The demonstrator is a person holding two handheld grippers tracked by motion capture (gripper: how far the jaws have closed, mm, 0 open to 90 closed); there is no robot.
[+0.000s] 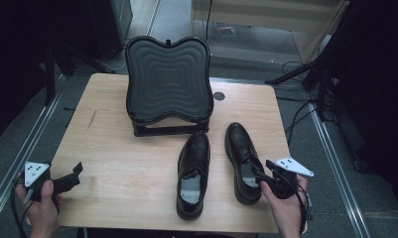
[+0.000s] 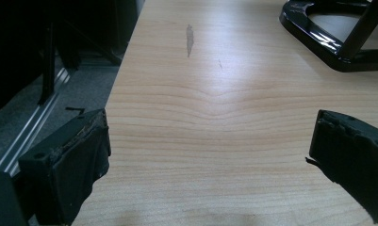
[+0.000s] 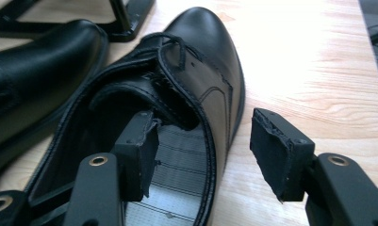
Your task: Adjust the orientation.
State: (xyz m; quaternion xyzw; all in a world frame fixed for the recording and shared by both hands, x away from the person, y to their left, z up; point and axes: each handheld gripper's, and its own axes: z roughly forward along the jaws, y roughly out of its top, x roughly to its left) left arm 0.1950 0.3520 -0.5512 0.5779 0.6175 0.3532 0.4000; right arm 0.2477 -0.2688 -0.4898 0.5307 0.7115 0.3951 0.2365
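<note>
Black leather is catching the light on the right shoe (image 1: 243,163), which is sitting toe-away near the right edge of the wooden worktop (image 1: 117,158), just beside its partner, the left shoe (image 1: 192,173). The right tool (image 3: 203,155) is straddling the shoe's outer side wall close to the heel end: one jaw is reaching down inside the opening above the pale insole (image 3: 177,160), the other is hanging outside over bare wood. The jaws are standing partly open with that wall between them, and the pads are not pressing on it, so nothing is held yet.

To my eye the shoe will be handling as a fairly light thing with a stiff sole and a softer, springy upper. The polished toe looks slippery, and the thin laces (image 3: 170,44) are offering a poor hold. The collar wall where the jaws are now waiting seems the sensible place, since it is thin enough to pinch and firm enough to carry the weight, though the toe may be dipping as it rises.

Behind the pair a black ridged footrest (image 1: 167,79) is tilting on its frame. The left tool (image 2: 210,146) is idling wide open over bare wood at the left side, gripping nothing.

Both shoes are empty inside, showing only their insoles.
</note>
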